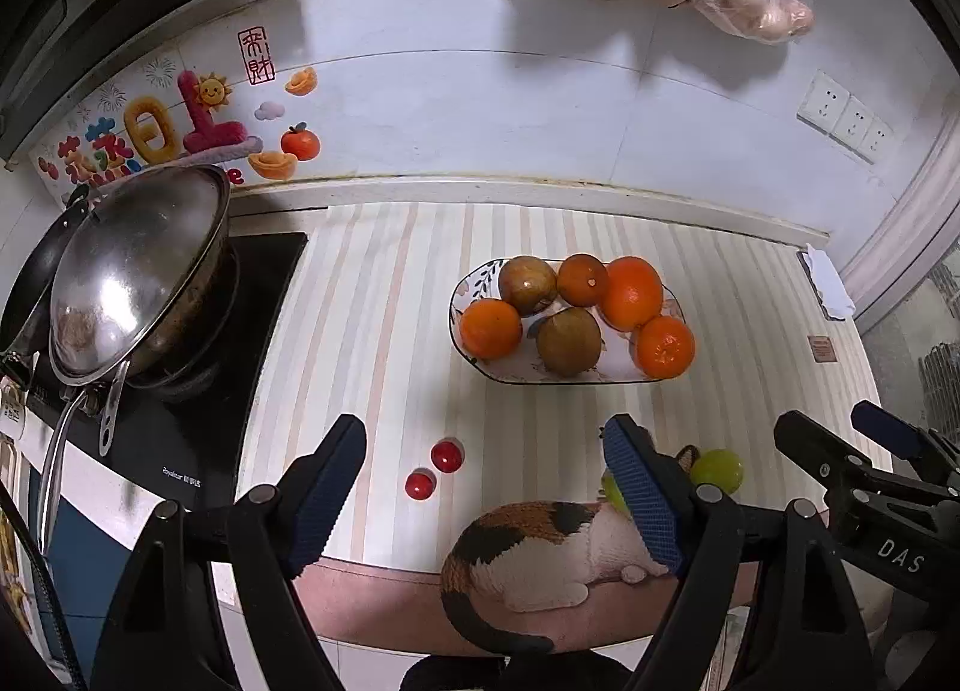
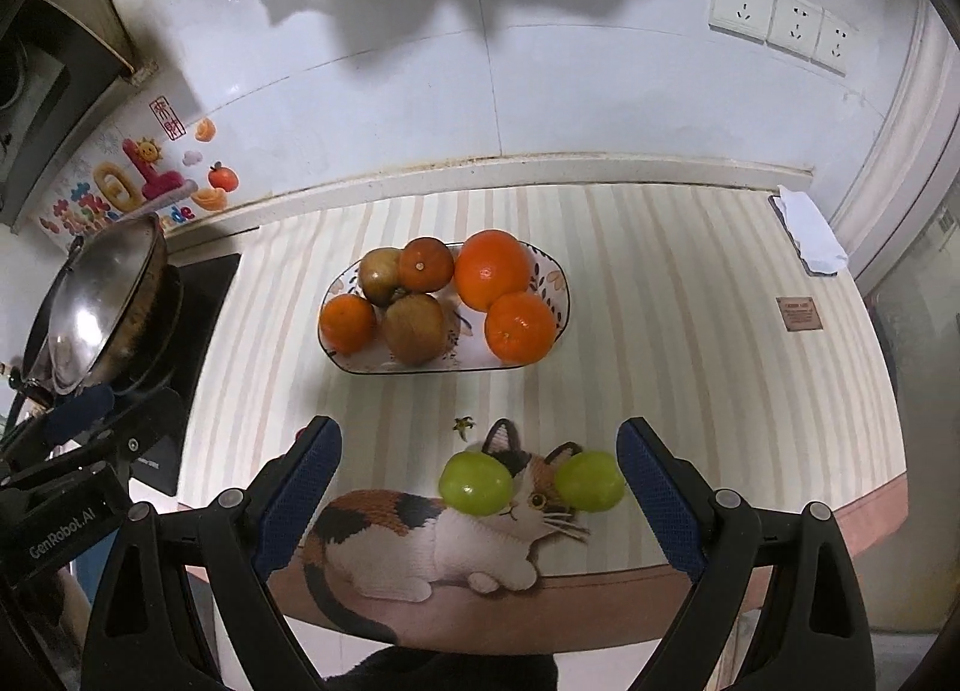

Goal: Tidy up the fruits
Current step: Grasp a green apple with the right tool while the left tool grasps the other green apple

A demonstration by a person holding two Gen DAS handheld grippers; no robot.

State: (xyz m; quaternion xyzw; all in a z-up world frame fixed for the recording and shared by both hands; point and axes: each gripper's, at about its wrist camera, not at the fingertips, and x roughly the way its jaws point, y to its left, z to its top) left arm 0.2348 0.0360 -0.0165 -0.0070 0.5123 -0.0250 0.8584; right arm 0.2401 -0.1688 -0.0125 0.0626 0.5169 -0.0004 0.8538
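From my left gripper [image 1: 483,496] I see two small red fruits [image 1: 433,470] on the striped mat [image 1: 372,331]; my right view does not show them. My right gripper [image 2: 479,490] shows both green fruits [image 2: 531,481] lying on the cat picture [image 2: 444,541] near the mat's front edge. Both grippers stand wide apart and hold nothing. The plate [image 2: 555,277] with four orange fruits [image 2: 492,269] and two brown ones [image 2: 414,328] is in the middle of the mat. On the left a wok [image 1: 138,277] sits on the black cooktop [image 1: 180,439], which carries "Royalstar". The white tiled wall [image 2: 600,90] has three sockets [image 2: 780,21]. The grippers read "GenRobot.AI" and "DAS".
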